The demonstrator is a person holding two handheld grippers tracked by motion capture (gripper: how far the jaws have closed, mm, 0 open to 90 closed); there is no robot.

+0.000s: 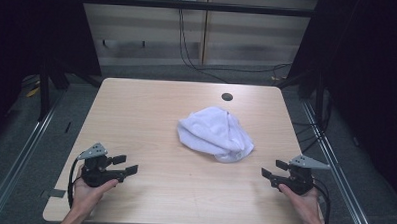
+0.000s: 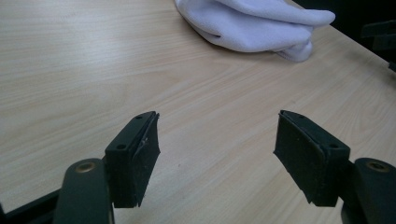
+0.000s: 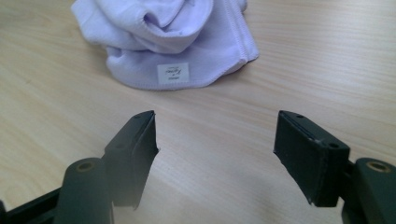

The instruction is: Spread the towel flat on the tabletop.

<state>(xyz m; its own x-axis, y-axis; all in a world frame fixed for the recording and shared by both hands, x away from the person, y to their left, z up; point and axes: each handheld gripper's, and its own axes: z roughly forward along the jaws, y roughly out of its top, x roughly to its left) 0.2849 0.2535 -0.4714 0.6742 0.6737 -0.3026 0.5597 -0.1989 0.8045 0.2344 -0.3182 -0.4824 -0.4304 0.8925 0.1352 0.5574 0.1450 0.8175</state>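
I have the left gripper (image 1: pixel 130 164) at about eight o'clock on the table (image 1: pixel 151 105), jaws spread wide with nothing between them. The crumpled white towel (image 1: pixel 214 133) lies just right of centre, well apart from both tools. My right gripper (image 1: pixel 268 169) sits at four o'clock, jaws likewise spread and empty.

Looks like a lab/test rig, not a home: bare light-wood laminate table (image 1: pixel 136 105) w/ round cable hole (image 1: pixel 227 97), black metal frame bar (image 1: pixel 190 5) overhead, dark curtains (image 1: pixel 368 73) both sides, loose black cables (image 1: pixel 188 56), grey carpet floor (image 1: pixel 25 136).
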